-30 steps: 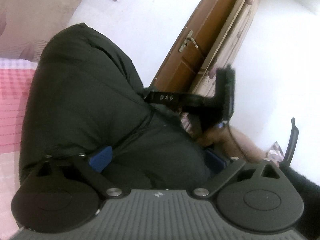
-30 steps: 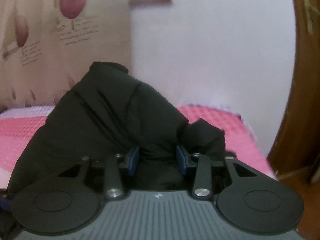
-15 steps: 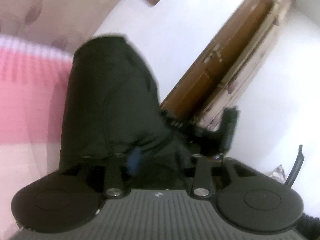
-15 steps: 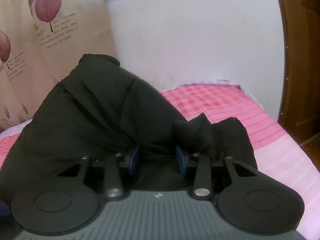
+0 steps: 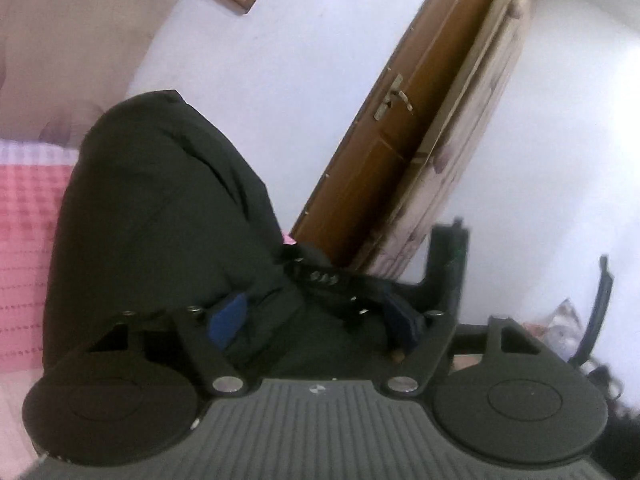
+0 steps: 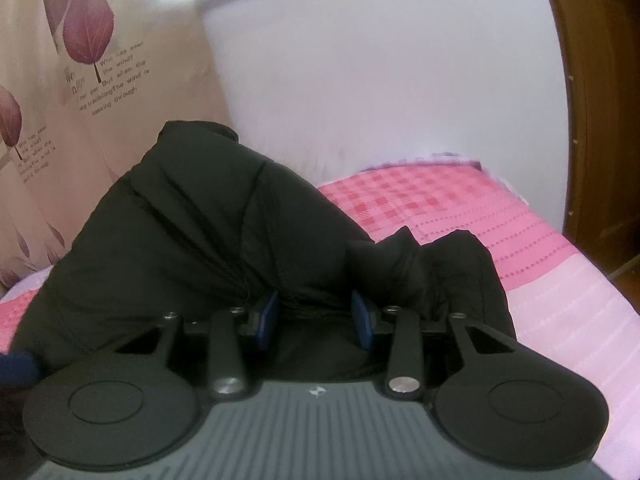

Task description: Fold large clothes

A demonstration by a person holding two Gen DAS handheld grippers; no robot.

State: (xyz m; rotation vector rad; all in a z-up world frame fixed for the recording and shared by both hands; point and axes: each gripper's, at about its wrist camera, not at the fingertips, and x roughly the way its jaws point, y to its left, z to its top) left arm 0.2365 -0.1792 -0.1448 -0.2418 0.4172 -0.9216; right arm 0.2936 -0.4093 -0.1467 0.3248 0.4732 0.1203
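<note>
A large black padded jacket (image 6: 208,240) is bunched up above the pink checked bed (image 6: 440,200). My right gripper (image 6: 316,316) is shut on a thick fold of the jacket between its blue pads, holding it up. In the left wrist view my left gripper (image 5: 316,320) has its blue pads wide apart with the jacket (image 5: 160,220) bulging between them. The right gripper's body (image 5: 444,272) shows just beyond, close by. The jacket's lower part is hidden behind the gripper bodies.
A brown wooden door (image 5: 384,152) with a metal handle stands behind the bed's right side. A curtain with leaf prints (image 6: 80,80) hangs at the left. The white wall (image 6: 380,80) is behind. The bed's pale pink edge (image 6: 580,320) lies at the right.
The left gripper has opened again after closing half a second ago, and its view has swung back. The right gripper stays clamped on the jacket, with small shifts in view.
</note>
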